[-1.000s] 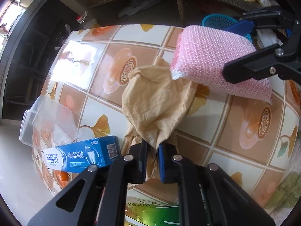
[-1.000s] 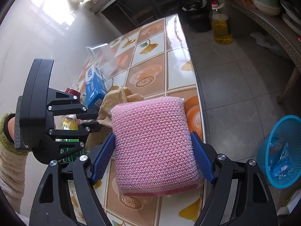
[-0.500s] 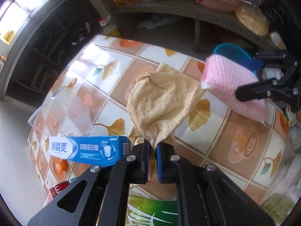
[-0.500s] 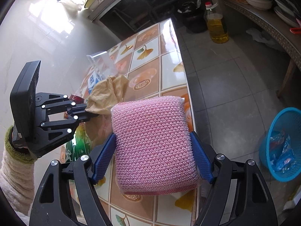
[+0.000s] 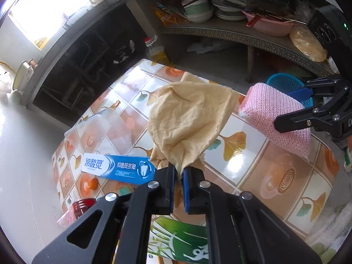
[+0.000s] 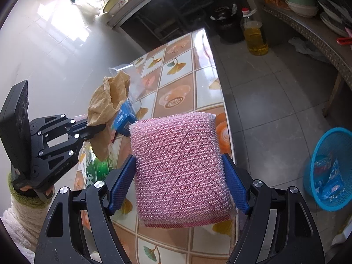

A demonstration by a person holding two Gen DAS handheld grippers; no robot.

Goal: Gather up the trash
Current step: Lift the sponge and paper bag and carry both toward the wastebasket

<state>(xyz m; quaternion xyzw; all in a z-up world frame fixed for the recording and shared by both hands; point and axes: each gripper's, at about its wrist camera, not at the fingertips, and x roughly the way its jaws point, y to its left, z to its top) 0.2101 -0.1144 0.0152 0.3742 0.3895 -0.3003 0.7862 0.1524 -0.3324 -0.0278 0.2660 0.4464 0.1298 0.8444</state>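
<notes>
The left gripper (image 5: 178, 177) has its fingers (image 5: 169, 181) nearly closed, pinching a lower corner of a tan cloth (image 5: 189, 123). The cloth is lifted above the bench (image 5: 253, 167) and billows up and away from the fingers as a crumpled bag shape, its long axis running from the pinched corner toward the bench's far edge. In the right wrist view the same cloth (image 6: 107, 101) hangs around the left gripper's (image 6: 100, 128) tips, part standing above them, part drooping below.

The right gripper (image 6: 179, 173) stands wide, its blue fingers (image 6: 122, 182) pressed against both sides of a pink mesh sponge (image 6: 179, 165). The sponge is a thick, roughly square pad, held flat face toward the camera, its free end pointing forward over the bench's edge. From the left wrist it shows as a slab (image 5: 277, 121) tilted down toward the bench, just beside the cloth's right edge but apart from it.

On the bench, below the cloth, lies a blue toothpaste box (image 5: 117, 168), flat, its length running left to right. Beyond it is a clear plastic tub (image 5: 101, 132). A green packet (image 5: 178, 239) lies under the left gripper, a red lid (image 5: 82, 204) near the bench's left edge.

On the floor to the right stands a blue basket (image 6: 330, 169) with blue wrappers inside. A bottle (image 6: 255, 35) of yellow oil stands on the floor past the bench's far end.
</notes>
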